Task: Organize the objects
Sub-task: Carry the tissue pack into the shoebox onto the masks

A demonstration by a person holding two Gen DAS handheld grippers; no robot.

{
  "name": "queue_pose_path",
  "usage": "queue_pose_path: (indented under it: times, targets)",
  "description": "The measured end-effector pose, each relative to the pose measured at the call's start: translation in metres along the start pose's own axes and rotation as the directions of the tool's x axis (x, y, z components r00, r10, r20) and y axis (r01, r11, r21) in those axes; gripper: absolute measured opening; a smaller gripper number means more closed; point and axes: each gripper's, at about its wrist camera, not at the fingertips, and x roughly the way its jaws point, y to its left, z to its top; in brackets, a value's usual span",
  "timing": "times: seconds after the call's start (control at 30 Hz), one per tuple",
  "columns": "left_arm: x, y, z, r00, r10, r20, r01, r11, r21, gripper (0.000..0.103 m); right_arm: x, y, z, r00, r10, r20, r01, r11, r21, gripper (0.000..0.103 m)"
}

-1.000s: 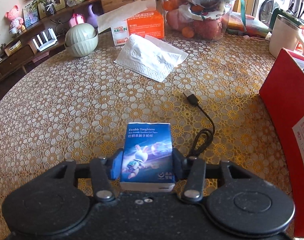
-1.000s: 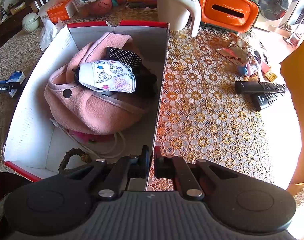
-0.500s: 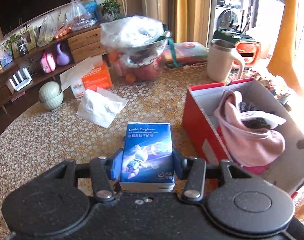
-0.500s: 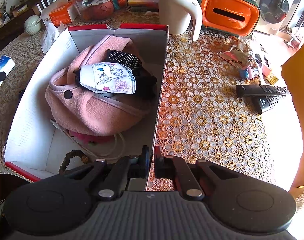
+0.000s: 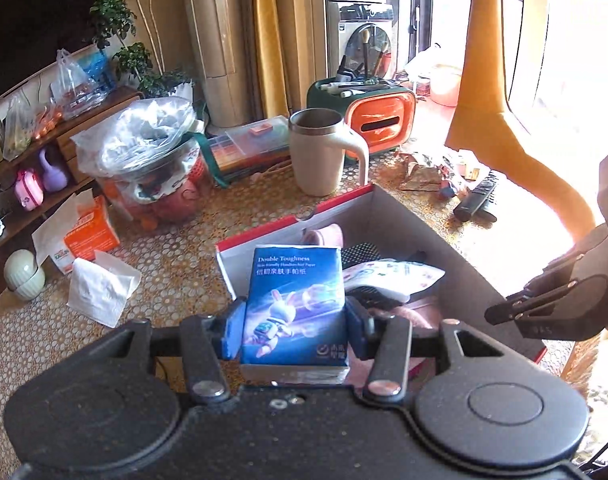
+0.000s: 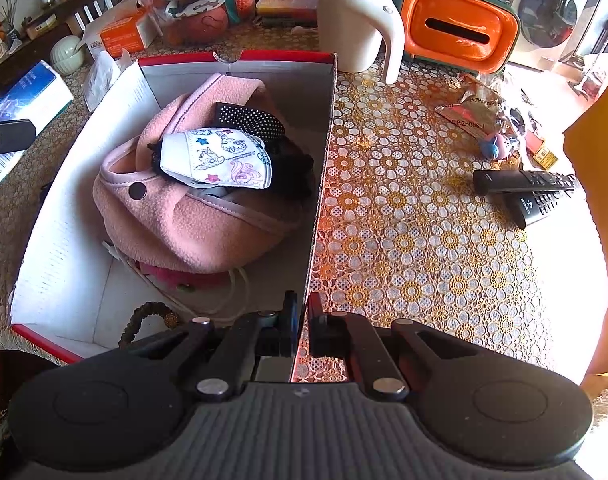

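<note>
A blue pocket-tissue pack (image 5: 293, 300) with a rabbit print sits between the pads of my left gripper (image 5: 295, 334), which is shut on it. The pack hangs above the near left end of the red cardboard box (image 5: 263, 236); the right wrist view shows the pack (image 6: 31, 96) just outside the box's left wall. The box (image 6: 324, 152) holds a pink fleece bag (image 6: 191, 216), a cartoon-print face mask (image 6: 219, 160) and a black dotted item (image 6: 251, 120). My right gripper (image 6: 301, 320) is shut on the box's right wall at its near end.
Behind the box stand a cream mug (image 6: 356, 28) and an orange and green case (image 6: 460, 32). Two black remotes (image 6: 524, 182) and a snack wrapper (image 6: 472, 112) lie to its right. An orange tissue box (image 5: 89, 232), a loose white tissue (image 5: 101, 292) and a bagged fruit basket (image 5: 151, 168) are left.
My left gripper has lifted the tissue pack off the tablecloth and swung it right, up to the box. The right gripper has kept its hold on the box wall without moving.
</note>
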Motion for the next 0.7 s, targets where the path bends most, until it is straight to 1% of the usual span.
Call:
queue_pose_path:
  times: [0.23, 0.43, 0.53, 0.7]
  targets:
    - [0.029, -0.034, 0.016, 0.999, -0.038, -0.014, 0.038, 0.999, 0.03, 0.049, 0.0, -0.001, -0.001, 1.0, 0.01, 0.004, -0.01, 1.0, 0.005, 0.004]
    - [0.057, -0.048, 0.022, 0.998, -0.049, -0.046, 0.051, 0.998, 0.038, 0.049, -0.001, -0.003, -0.001, 1.0, 0.02, 0.005, -0.02, 1.0, 0.008, 0.004]
    - [0.071, -0.053, 0.022, 0.997, -0.033, -0.069, 0.037, 0.998, 0.049, 0.049, -0.001, -0.004, -0.001, 1.0, 0.024, 0.007, -0.024, 1.0, 0.007, 0.004]
    - [0.089, -0.052, 0.019, 0.995, -0.021, -0.1, 0.024, 0.999, 0.035, 0.049, -0.001, -0.006, -0.001, 0.999, 0.031, 0.008, -0.031, 0.999, 0.011, 0.004]
